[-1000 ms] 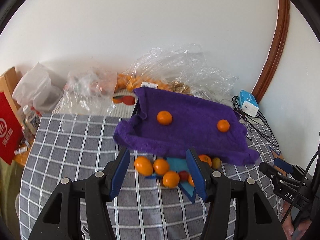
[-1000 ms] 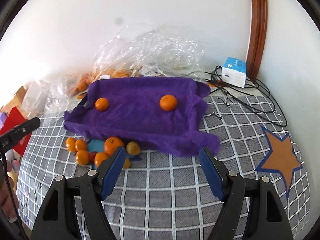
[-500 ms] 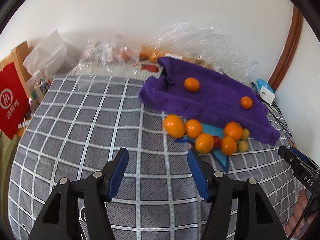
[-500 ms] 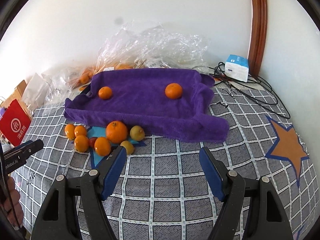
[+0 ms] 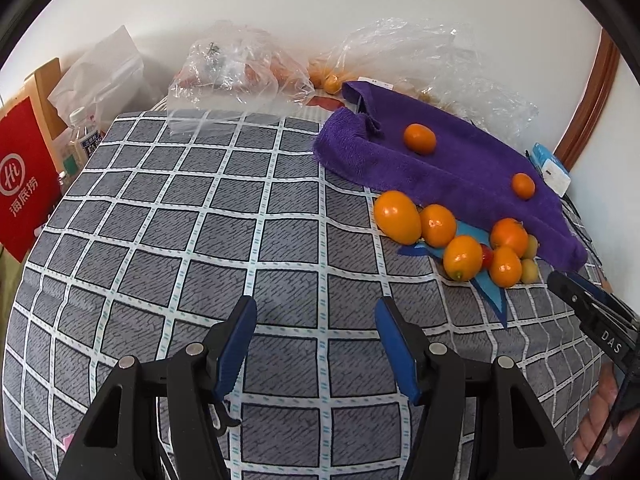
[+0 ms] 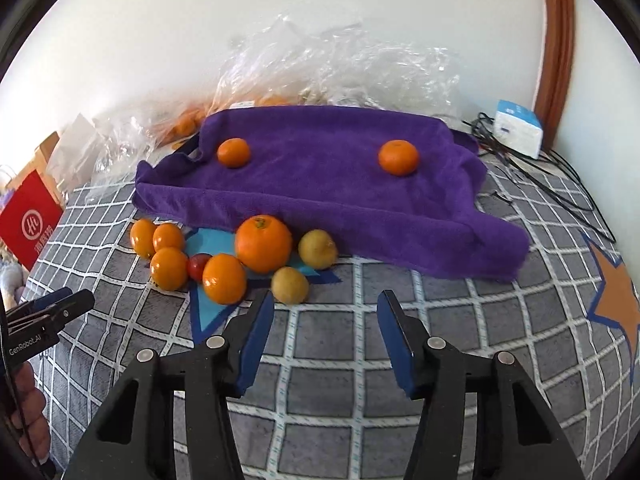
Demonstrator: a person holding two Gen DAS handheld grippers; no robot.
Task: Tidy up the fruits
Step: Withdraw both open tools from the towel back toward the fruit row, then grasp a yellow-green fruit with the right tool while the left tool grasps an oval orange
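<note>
A purple towel (image 6: 340, 176) lies on the checked tablecloth with two small oranges on it, one on the left (image 6: 233, 152) and one on the right (image 6: 398, 157). In front of it sits a cluster of fruit: a large orange (image 6: 263, 243), several smaller oranges (image 6: 169, 268), two yellow-green fruits (image 6: 290, 285) and a small red one (image 6: 199, 266). The cluster (image 5: 460, 240) and towel (image 5: 452, 168) show at the right in the left wrist view. My right gripper (image 6: 325, 316) is open and empty, just in front of the cluster. My left gripper (image 5: 316, 328) is open and empty, left of the fruit.
Clear plastic bags (image 6: 332, 68) with more oranges lie behind the towel. A red bag (image 5: 24, 176) and a bottle (image 5: 84, 136) stand at the table's left edge. A white-blue box (image 6: 518, 128) and cables (image 6: 560, 192) lie at the back right. An orange star (image 6: 618, 304) marks the cloth.
My left gripper has pulled back and swung left, so the fruit now sits to its right. My right gripper has moved closer to the fruit cluster. Both stay open.
</note>
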